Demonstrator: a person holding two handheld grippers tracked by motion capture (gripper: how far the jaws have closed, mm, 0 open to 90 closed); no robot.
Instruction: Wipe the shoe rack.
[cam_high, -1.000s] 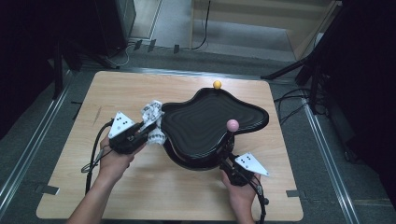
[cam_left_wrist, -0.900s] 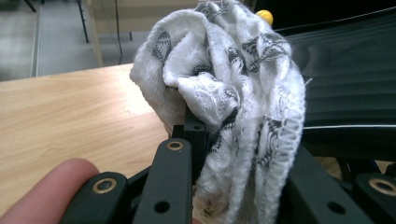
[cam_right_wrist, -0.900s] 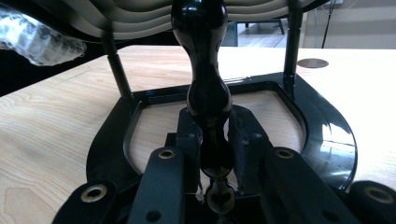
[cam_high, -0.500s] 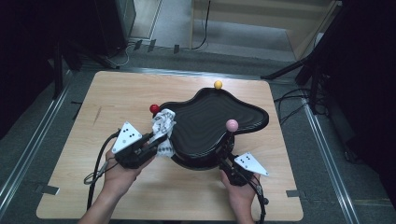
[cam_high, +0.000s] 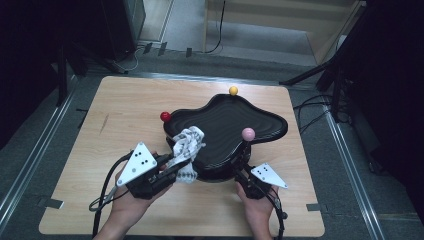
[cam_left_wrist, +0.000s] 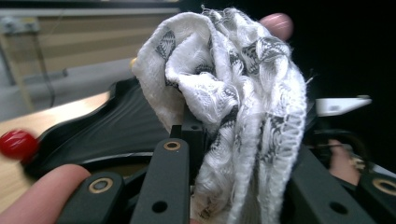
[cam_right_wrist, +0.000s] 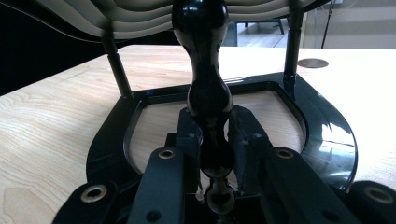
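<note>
Wooden table (cam_high: 100, 130) is carrying the black wavy tray (cam_high: 235, 125). My left gripper (cam_high: 167, 172), clenching the white patterned cloth (cam_high: 187, 147), has been drawing it back to the tray's near-left rim, wiping. My right gripper (cam_right_wrist: 212, 140) is clamping the tray's black post (cam_right_wrist: 205, 93), steadying it.

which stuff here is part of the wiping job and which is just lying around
In the job:
- crumpled white cloth with grey pattern, clamped in the left claw
- black wavy-edged tray on a stand
- its black turned post, clamped in the right claw

Lying about:
- cables on the floor
- dark stand legs beside the wooden table
</note>
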